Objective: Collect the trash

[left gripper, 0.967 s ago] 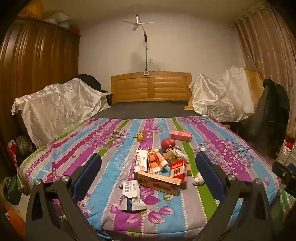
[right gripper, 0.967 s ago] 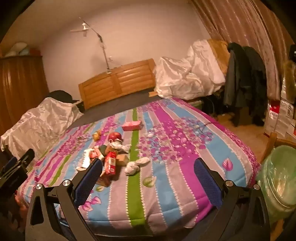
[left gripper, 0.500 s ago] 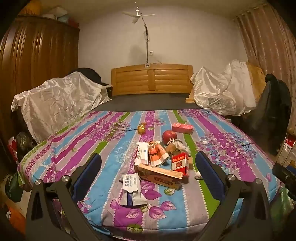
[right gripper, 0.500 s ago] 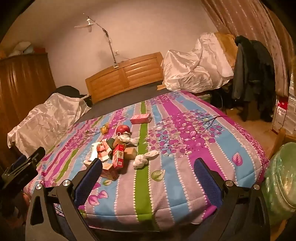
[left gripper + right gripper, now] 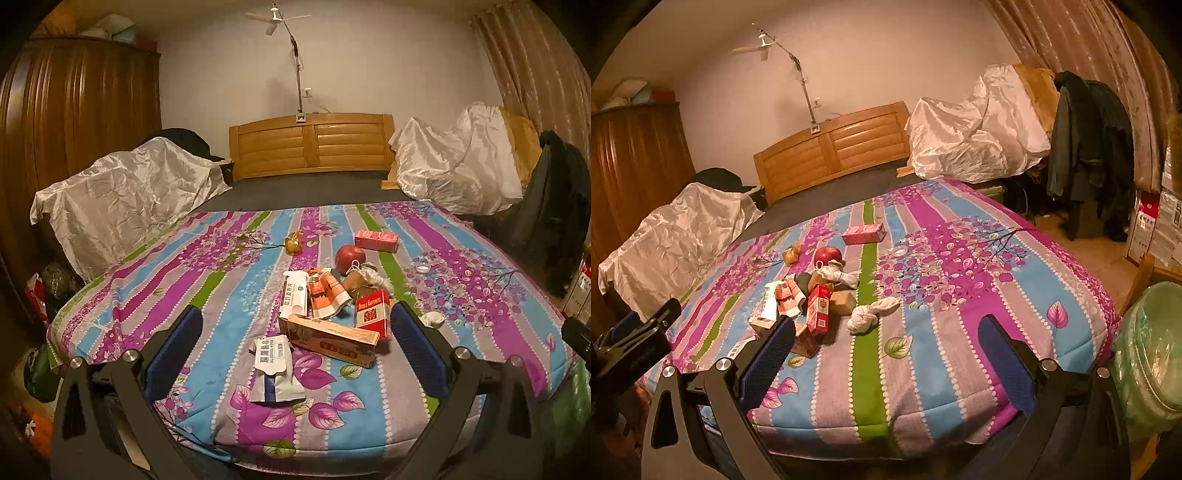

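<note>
wooden headboard (image 5: 310, 146) at far wall | wardrobe (image 5: 74, 122) left | dark coats (image 5: 1089, 147) right | ceiling fan (image 5: 275, 16)

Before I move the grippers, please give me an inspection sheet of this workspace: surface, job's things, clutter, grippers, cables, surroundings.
Surface: bed with a striped floral sheet, flat.
Job's things: long box, red pack, torn sachet, white packet, orange wrapper, all piled near the foot edge; pink box and gold wrapper farther back; bin with a green liner beside the bed.
Clutter: apple, knotted cloth, small cap.
Grippers: left gripper open, empty; right gripper open, empty.
Cables: nothing seen.
Surroundings: headboard, covered bundles, wardrobe, dark coat, curtain.
</note>
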`<action>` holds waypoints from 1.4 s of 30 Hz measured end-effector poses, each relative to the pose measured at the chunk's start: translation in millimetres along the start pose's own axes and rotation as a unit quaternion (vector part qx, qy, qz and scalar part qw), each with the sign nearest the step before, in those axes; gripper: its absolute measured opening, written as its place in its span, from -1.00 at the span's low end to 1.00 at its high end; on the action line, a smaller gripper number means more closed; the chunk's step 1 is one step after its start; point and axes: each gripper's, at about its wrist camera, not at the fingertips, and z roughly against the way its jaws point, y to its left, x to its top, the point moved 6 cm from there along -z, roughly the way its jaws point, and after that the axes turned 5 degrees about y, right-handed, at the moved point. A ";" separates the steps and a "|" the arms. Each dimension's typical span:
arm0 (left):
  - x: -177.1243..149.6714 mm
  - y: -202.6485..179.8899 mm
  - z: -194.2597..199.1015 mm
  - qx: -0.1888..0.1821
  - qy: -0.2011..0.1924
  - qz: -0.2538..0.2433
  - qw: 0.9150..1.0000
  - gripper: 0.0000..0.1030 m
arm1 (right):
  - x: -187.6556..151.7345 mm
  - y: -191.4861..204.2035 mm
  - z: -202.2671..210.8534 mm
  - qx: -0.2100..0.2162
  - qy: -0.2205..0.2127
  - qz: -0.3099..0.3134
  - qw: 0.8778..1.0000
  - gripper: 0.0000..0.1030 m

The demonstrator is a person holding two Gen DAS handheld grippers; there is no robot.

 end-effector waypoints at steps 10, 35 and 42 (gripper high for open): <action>-5.7 1.3 -12.4 0.006 0.030 0.002 1.000 0.91 | -2.4 -0.2 -2.3 -0.002 0.007 0.002 1.000 0.92; -55.4 111.2 -68.9 -0.002 0.125 0.044 0.991 0.90 | -12.5 26.8 -63.5 0.025 0.072 0.090 0.993 0.92; -79.7 105.0 -84.3 -0.032 0.157 0.044 0.986 0.90 | -36.9 70.3 -92.9 0.060 0.116 0.162 0.978 0.92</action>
